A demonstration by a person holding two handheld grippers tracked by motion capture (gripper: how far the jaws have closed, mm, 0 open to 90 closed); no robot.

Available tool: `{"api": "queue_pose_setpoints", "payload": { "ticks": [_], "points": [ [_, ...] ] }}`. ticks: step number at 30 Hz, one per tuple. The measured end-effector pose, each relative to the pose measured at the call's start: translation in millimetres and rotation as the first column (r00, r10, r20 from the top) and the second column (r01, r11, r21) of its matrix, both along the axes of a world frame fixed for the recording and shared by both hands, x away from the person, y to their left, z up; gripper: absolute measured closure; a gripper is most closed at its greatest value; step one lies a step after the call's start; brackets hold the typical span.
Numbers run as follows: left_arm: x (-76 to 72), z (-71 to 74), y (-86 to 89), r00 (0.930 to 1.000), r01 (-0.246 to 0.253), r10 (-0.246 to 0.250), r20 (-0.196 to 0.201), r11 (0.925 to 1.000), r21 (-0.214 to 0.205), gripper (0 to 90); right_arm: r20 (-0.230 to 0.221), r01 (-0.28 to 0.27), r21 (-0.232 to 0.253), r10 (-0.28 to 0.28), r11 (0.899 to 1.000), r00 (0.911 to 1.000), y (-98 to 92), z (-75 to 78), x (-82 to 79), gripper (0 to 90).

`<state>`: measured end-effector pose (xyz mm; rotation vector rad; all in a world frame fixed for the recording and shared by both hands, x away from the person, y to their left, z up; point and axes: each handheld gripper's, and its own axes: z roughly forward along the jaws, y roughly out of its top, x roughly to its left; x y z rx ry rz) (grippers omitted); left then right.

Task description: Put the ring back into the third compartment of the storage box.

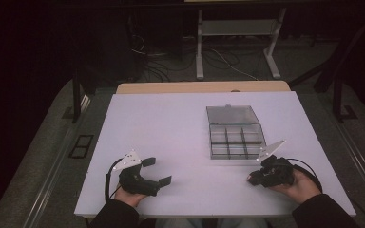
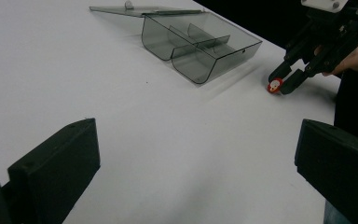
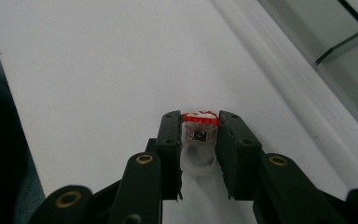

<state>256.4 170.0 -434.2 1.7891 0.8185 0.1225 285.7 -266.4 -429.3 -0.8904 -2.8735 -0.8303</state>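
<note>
A small red-and-white round piece [image 3: 200, 118] sits between the black jaws of my right gripper [image 3: 200, 125], which is shut on it just above the white table. From the left gripper view the same piece [image 2: 274, 86] shows at the tip of the right gripper [image 2: 285, 79]. In the high view the right gripper [image 1: 253, 179] is at the front right, in a hand. My left gripper [image 1: 158, 171] lies at the front left, held by the other hand, open with nothing between its jaws [image 2: 195, 135].
A clear grey compartment box [image 1: 236, 140] stands just behind the right gripper with its lid [image 1: 232, 114] folded back flat. The same box [image 2: 200, 46] lies across the white table [image 1: 171, 128] from the left gripper. Desk legs and cables stand on the floor beyond.
</note>
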Motion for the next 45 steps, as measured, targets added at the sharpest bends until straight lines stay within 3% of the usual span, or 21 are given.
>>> {"api": "queue_pose_setpoints", "payload": {
  "ticks": [14, 28, 45],
  "points": [
    [0.1, -0.1, -0.2, 1.0000, 0.001, -0.001, 0.000, 1.0000, 0.002, 0.0, -0.003, 0.007, 0.047, -0.007, 0.999, 1.0000, -7.9, 9.9, 0.4, 69.6],
    [0.2, 0.0, 0.1, 1.0000, 0.003, -0.003, -0.001, 1.0000, 0.003, 0.0, 0.029, 0.016, 0.075, -0.018, 0.997, 0.9994, -16.7, 30.0, 2.7, 69.6],
    [0.4, -0.4, 0.1, 1.0000, 0.003, -0.003, -0.003, 1.0000, 0.004, 0.0, 0.056, 0.022, 0.074, -0.026, 0.997, 0.9981, -22.2, 49.7, 6.3, 69.6]
  ]
}}
